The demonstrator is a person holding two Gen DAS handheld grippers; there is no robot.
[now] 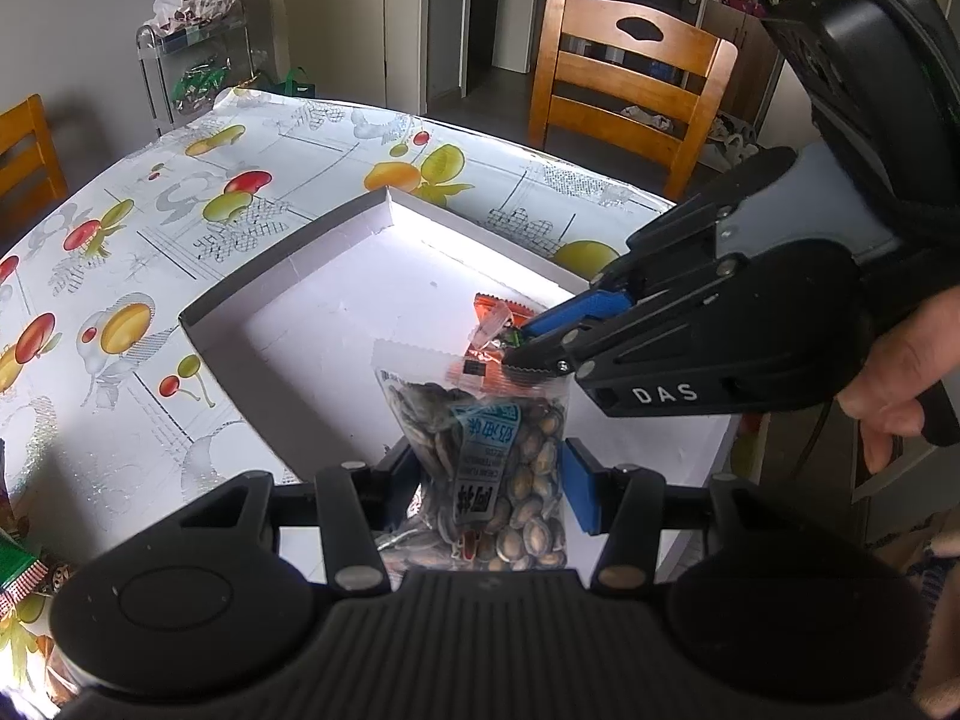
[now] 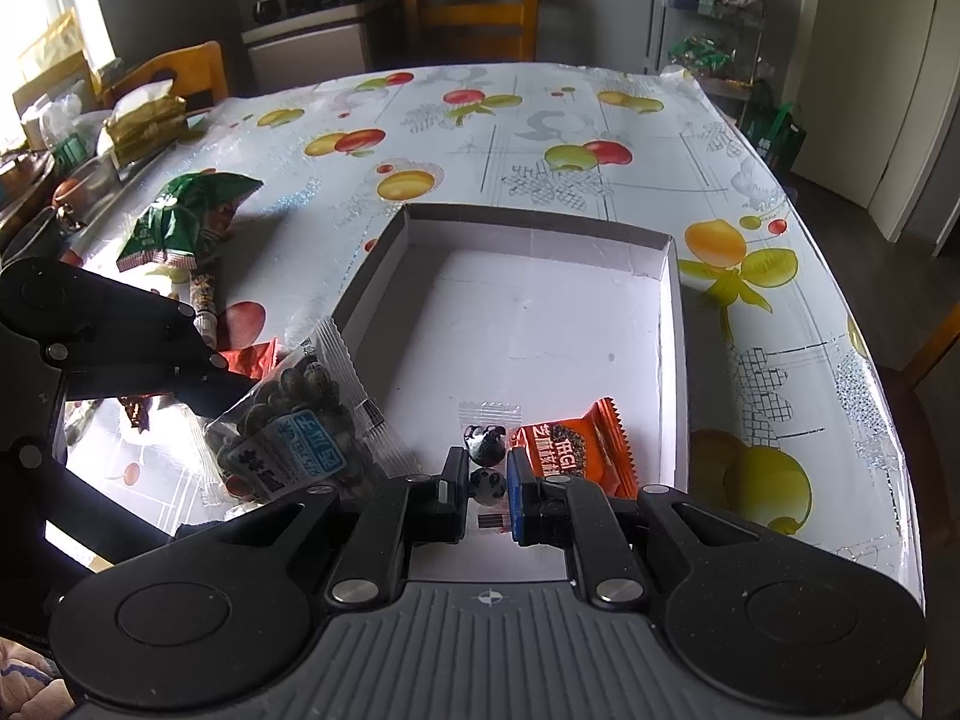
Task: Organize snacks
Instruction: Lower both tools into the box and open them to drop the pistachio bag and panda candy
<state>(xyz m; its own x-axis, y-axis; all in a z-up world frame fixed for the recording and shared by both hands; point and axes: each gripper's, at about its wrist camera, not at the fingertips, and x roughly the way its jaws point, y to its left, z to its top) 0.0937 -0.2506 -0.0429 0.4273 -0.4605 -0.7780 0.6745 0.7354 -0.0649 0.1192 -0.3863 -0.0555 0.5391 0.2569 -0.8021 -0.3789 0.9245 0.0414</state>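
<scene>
A white shallow box (image 1: 288, 273) (image 2: 528, 234) lies on the fruit-patterned table. My left gripper (image 1: 486, 468) is shut on a clear bag of melon seeds (image 1: 492, 456) (image 2: 294, 426) and holds it over the box's near edge. My right gripper (image 2: 487, 483) (image 1: 528, 354) is shut on a small clear packet with black-and-white ball candies (image 2: 487, 450), low inside the box. An orange snack packet (image 2: 576, 450) (image 1: 501, 312) lies on the box floor just right of that packet.
A green snack bag (image 2: 180, 222), a patterned tube snack (image 2: 204, 300) and a red wrapper (image 2: 249, 357) lie on the table left of the box. Wooden chairs (image 1: 630, 84) stand round the table. A wire rack (image 1: 192, 60) with bags stands beyond it.
</scene>
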